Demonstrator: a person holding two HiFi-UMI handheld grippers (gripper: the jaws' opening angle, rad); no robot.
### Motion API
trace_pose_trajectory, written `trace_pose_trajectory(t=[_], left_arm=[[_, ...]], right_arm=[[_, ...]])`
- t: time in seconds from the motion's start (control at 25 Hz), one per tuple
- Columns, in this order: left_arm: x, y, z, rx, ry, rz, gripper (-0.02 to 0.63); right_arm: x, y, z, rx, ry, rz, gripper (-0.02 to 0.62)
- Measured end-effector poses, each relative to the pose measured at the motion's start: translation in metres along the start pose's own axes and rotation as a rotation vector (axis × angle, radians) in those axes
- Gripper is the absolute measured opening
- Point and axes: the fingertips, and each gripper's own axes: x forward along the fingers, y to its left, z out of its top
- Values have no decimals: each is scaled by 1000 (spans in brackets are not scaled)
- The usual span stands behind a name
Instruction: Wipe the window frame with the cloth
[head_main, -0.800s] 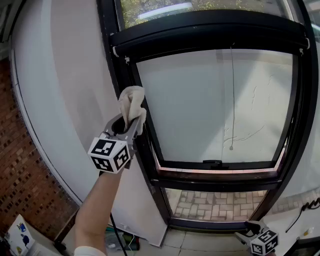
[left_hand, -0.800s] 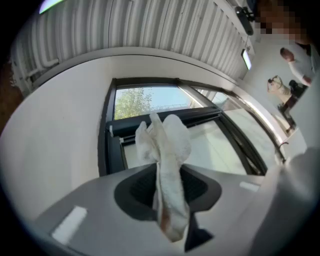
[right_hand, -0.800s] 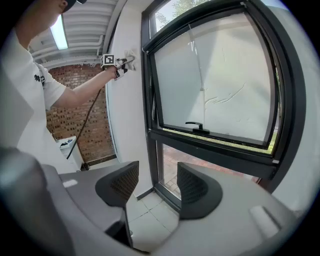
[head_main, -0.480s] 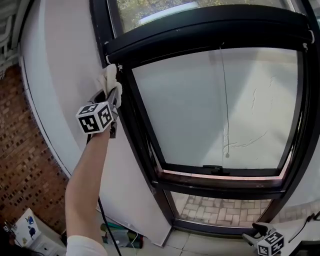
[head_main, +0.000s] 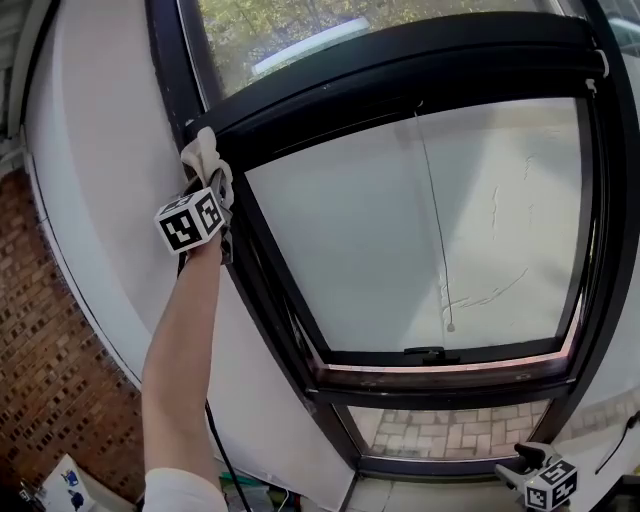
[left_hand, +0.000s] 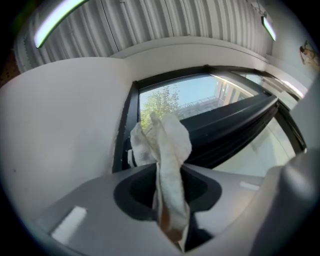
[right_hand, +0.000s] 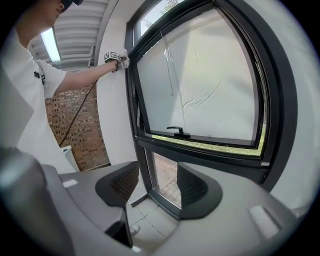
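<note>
Tools, two: left tool (head_main: 212, 190) clenched on one cloth (left_hand: 167, 145) at window frame (head_main: 272, 290), right tool (right_hand: 152, 187) released.

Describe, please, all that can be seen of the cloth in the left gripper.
The cloth is a small, off-white, soft-looking rag, crumpled into a narrow bunch. Its lower part is pinched between the shut jaws of the left gripper, and the loose upper part stands above them in wrinkled folds. It is held high, at the upper left corner of the black window frame, and its bunched end seems to press against the frame there. Nothing else touches it.
</note>
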Motion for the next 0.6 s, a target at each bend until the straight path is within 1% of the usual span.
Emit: trace_pose_trajectory(t=[0.16,0.36,0.6], left_arm=[[11,-39,14,33,-19,-48,130],[7,-113,33,90,-50,-145,130],[-1,-197,57,89,-75,-239,130]], right_arm=[[-3,-8,-7,4,-3,-31,242],[-11,-15,-18,24,2,-32,242],[-26,-31,-13,4,-17,-40,242]])
